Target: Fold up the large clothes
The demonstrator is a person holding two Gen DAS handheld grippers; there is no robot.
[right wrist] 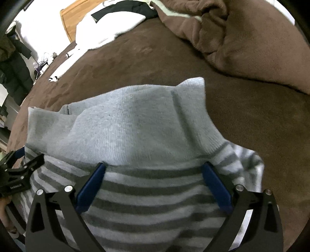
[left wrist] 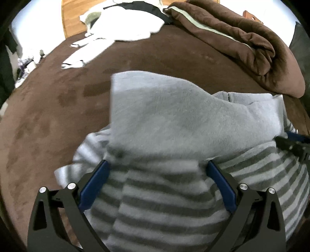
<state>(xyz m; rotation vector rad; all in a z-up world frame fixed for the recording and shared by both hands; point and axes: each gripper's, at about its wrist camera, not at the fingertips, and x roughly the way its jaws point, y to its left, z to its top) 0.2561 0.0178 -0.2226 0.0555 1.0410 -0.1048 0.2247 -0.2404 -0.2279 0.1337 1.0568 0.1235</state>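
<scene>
A large grey sweater [left wrist: 166,120] with a grey-and-white striped body lies on the brown bed cover [left wrist: 48,120]; its plain grey part is folded over the stripes. It also shows in the right wrist view [right wrist: 126,128]. My left gripper [left wrist: 158,164] is open, its blue fingers spread wide just above the striped cloth, at the fold line's left part. My right gripper [right wrist: 154,166] is open too, spread over the stripes further right. Each gripper shows at the edge of the other's view: the right gripper [left wrist: 294,147], the left gripper [right wrist: 17,174].
A white garment with black trim [left wrist: 120,27] lies at the far side of the bed. A bunched brown blanket [left wrist: 242,38] lies at the far right. A wooden headboard [right wrist: 71,17] and dark hanging coats [right wrist: 13,64] stand beyond the bed's left edge.
</scene>
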